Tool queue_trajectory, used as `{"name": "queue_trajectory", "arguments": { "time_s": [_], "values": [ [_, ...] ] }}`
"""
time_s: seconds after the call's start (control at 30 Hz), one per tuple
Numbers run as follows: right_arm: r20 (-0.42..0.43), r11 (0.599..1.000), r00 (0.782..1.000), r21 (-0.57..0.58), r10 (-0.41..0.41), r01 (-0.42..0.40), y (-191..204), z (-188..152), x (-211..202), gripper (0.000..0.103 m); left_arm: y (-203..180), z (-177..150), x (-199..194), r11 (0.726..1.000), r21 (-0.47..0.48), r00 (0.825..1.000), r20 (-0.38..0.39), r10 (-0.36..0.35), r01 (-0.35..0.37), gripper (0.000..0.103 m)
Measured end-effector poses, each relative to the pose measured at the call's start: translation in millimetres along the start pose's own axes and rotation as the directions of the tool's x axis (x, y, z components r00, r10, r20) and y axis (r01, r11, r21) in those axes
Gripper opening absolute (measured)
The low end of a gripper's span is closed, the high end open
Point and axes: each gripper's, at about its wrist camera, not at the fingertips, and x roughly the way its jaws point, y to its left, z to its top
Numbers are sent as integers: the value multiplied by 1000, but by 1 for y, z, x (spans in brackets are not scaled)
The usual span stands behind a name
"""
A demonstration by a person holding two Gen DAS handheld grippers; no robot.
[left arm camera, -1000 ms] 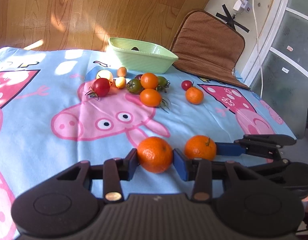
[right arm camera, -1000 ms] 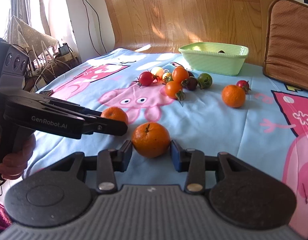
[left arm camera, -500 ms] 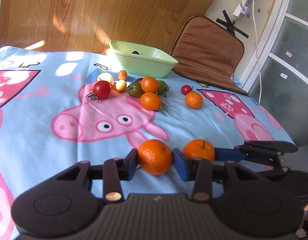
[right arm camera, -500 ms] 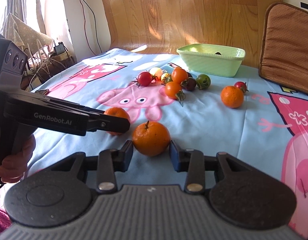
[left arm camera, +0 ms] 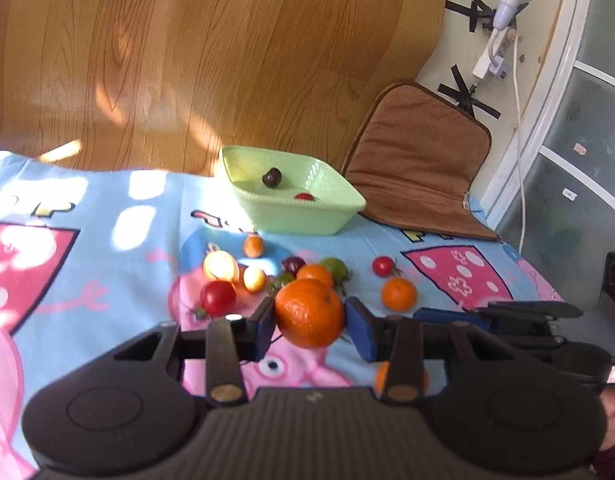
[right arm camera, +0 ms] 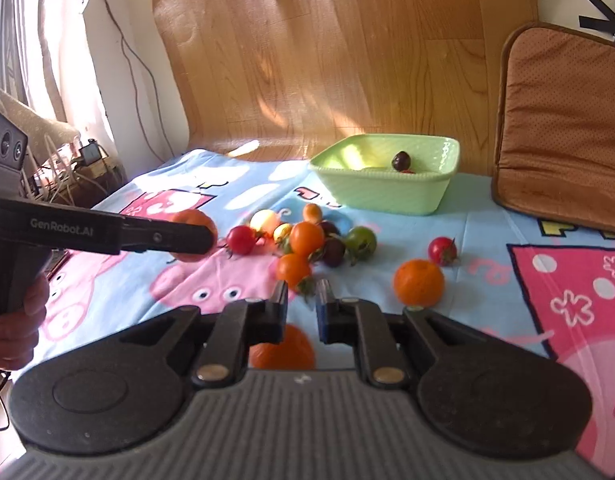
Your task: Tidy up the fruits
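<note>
- Left gripper (left arm camera: 310, 326), black with blue pads: jaws are clamping a large round orange mandarin (left arm camera: 309, 313) between them, carrying it clear of the cloth.
- Right gripper (right arm camera: 301, 309), black with blue pads: jaws are sitting drawn in to a narrow gap, gripping nothing; a second round orange mandarin (right arm camera: 282, 347) is lying on the cloth below and behind the fingertips, partly hidden by the gripper body.
- Third, smaller orange mandarin (right arm camera: 418, 282): resting alone on the cloth, right of the right gripper, near a small red cherry tomato (right arm camera: 442, 250).
- Cluster of small round tomatoes, red, orange, yellow, green and dark purple (right arm camera: 307, 238): lying together on the cloth between the grippers and the dish.
- Pale green square ceramic dish (left arm camera: 303, 220): standing at the far edge of the cloth, holding one dark purple tomato (left arm camera: 271, 177) and one red tomato (left arm camera: 305, 197).
- Light blue cartoon-pig tablecloth (left arm camera: 107, 264): covering the surface.
- Brown padded cushion (left arm camera: 419, 168): leaning beside the dish.
- A person's hand (right arm camera: 17, 336): gripping the left gripper's handle.
</note>
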Motion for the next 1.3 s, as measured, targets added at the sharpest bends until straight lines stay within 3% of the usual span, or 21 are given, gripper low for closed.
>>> {"name": "queue_trajectory", "arguments": {
  "time_s": [0.23,0.3,0.33,0.4,0.47,0.73,0.77,0.8,1.03,1.13,1.3],
  "values": [
    [-31,999,999,32,26,-25,-13,-6,9,17,15,19,15,999,-48,1000,1,-22,22,38],
    [-16,997,998,29,66,-65,-12,-9,0,24,16,16,12,998,-53,999,-1,-42,41,38],
    [-9,995,995,23,98,-98,-11,-12,-5,30,15,14,10,998,-45,999,-1,-48,48,38],
    [12,992,992,-11,123,-123,-3,-18,-13,59,14,6,6,998,-35,999,-8,-51,51,38],
    [4,992,994,-60,110,-109,6,-24,-12,64,14,-1,5,997,-38,998,-21,-62,61,38],
    [-68,989,994,-119,82,-90,24,-15,39,63,21,-13,-1,997,-72,999,-41,-36,33,38],
    [-73,988,995,-130,73,-82,26,-13,45,59,22,-12,-3,997,-73,999,-37,-32,29,38],
    [-78,988,995,-140,60,-71,28,-12,49,42,23,-11,-5,997,-73,999,-33,-27,25,38],
    [-91,990,992,-104,85,-94,20,-5,36,42,21,8,-10,998,-48,999,-5,-33,33,38],
    [-56,994,996,-85,63,-68,5,21,27,42,17,32,1,999,-15,999,0,-42,42,38],
    [32,995,999,-96,-37,40,-35,99,34,42,9,87,44,998,56,999,25,-22,21,39]
  ]
}}
